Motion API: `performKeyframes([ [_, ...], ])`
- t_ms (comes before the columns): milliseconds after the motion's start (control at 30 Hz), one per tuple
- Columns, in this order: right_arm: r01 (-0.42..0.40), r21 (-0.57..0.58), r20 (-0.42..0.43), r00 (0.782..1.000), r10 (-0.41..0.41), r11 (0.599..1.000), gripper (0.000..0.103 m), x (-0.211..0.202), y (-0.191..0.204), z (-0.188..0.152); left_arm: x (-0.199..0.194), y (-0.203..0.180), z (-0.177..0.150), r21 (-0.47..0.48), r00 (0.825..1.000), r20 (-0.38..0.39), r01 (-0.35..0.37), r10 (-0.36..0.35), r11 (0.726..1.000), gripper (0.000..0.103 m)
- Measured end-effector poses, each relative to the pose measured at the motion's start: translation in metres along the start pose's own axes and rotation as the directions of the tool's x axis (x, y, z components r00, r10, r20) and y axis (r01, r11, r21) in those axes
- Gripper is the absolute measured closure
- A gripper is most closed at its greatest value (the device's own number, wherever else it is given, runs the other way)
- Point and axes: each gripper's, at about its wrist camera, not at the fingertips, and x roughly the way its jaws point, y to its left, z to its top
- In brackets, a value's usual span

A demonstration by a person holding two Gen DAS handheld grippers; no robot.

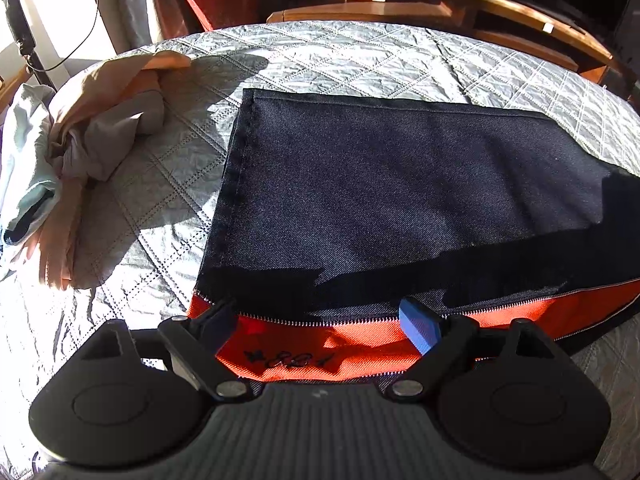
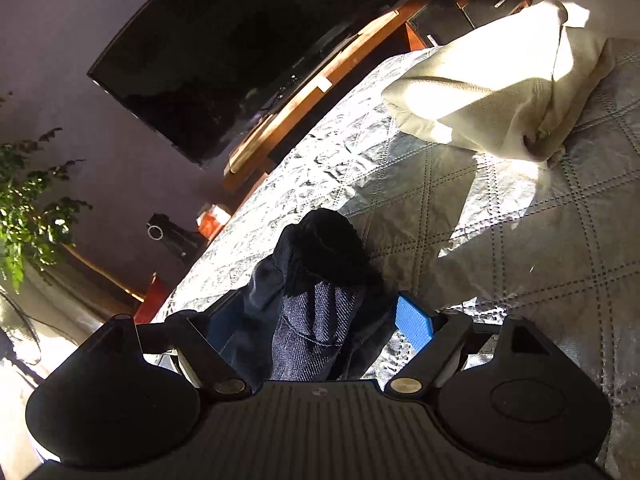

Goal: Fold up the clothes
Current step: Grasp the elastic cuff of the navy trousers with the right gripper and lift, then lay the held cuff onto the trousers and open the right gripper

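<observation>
Grey quilted bedspread (image 1: 328,52) fills everything ahead of both my claws. On it, directly ahead of the left gripper (image 1: 324,324), the dark denim garment with orange zipped lining (image 1: 380,184) lies flat; the crumpled peach and grey clothes pile (image 1: 92,128) sits off to its left. Left jaws stand apart over the orange edge, nothing pinched. Right gripper (image 2: 316,320): jaws spread, a bunched denim end (image 2: 316,280) lying between them, not clamped. Folded cream garment (image 2: 492,88) far ahead-right. Risk, my judgement: closing on one layer only would drag the fold askew; harsh shadow hides the edges.
</observation>
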Motion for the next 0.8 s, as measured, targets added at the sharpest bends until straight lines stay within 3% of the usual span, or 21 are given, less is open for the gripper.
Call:
performKeyframes([
  [67,-0.004,0.061,0.000,1.000,0.004,0.998,0.058,0.000,-0.010,0.002,0.001,-0.003,-0.001,0.009,1.000,-0.004,0.000,0.000,1.000,0.018],
  [133,-0.014,0.077,-0.007,1.000,0.014,0.997,0.061,0.000,-0.015,0.003,0.002,-0.005,-0.002,0.018,1.000,-0.007,0.001,-0.001,1.000,0.018],
  [200,-0.043,0.097,0.002,0.999,0.043,0.994,0.073,0.000,-0.017,0.003,0.003,-0.007,-0.002,0.024,1.000,-0.008,0.002,-0.002,1.000,0.018],
  [300,-0.070,0.077,0.047,0.997,0.067,0.995,0.078,-0.007,-0.006,0.002,0.003,-0.007,-0.001,0.024,1.000,-0.008,0.005,-0.005,1.000,0.018],
  [533,-0.096,-0.202,0.069,0.991,0.112,0.975,0.080,-0.011,0.070,-0.001,0.000,0.001,0.002,-0.005,1.000,0.001,0.006,-0.006,1.000,0.018],
  [633,-0.098,-0.389,0.044,0.991,0.125,0.916,0.080,-0.010,0.113,-0.012,-0.003,0.007,0.004,-0.028,1.000,0.007,0.008,-0.008,1.000,0.018],
  [800,-0.122,-0.682,-0.035,0.990,0.135,0.721,0.080,-0.001,0.187,-0.059,-0.009,0.020,0.007,-0.073,1.000,0.023,0.018,-0.016,0.997,0.018],
])
